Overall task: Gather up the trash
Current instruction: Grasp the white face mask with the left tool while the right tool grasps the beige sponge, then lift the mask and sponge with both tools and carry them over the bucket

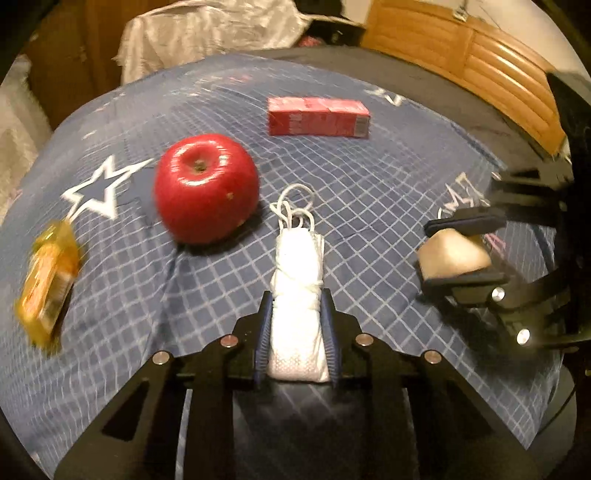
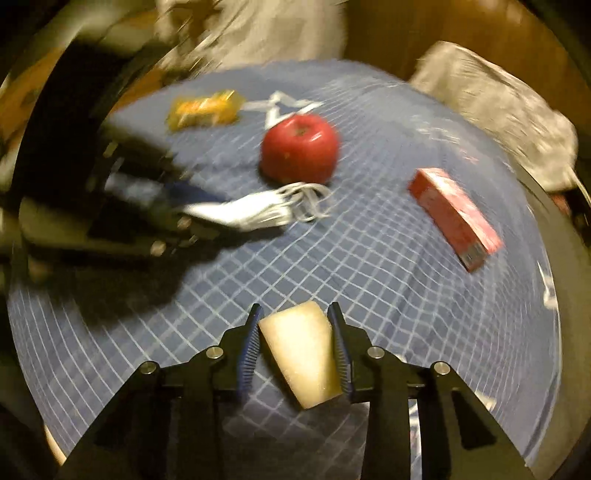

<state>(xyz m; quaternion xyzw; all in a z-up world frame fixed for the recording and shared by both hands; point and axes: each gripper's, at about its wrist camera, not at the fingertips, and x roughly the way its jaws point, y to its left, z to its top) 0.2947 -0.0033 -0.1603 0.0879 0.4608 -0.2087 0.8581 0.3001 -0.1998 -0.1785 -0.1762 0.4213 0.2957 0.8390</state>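
A folded white face mask with looped ear strings lies on the blue checked cloth, and my left gripper is shut on it, its pads pressing both sides. The right wrist view shows the same mask held by the left gripper at the left, blurred. My right gripper is shut on a pale beige sponge-like block. In the left wrist view that block sits between the right gripper's fingers at the right.
A red apple sits just left of the mask. A red carton lies farther back, a yellow packet at the left. A white plastic bag stands beyond the table. Wooden furniture is at the back right.
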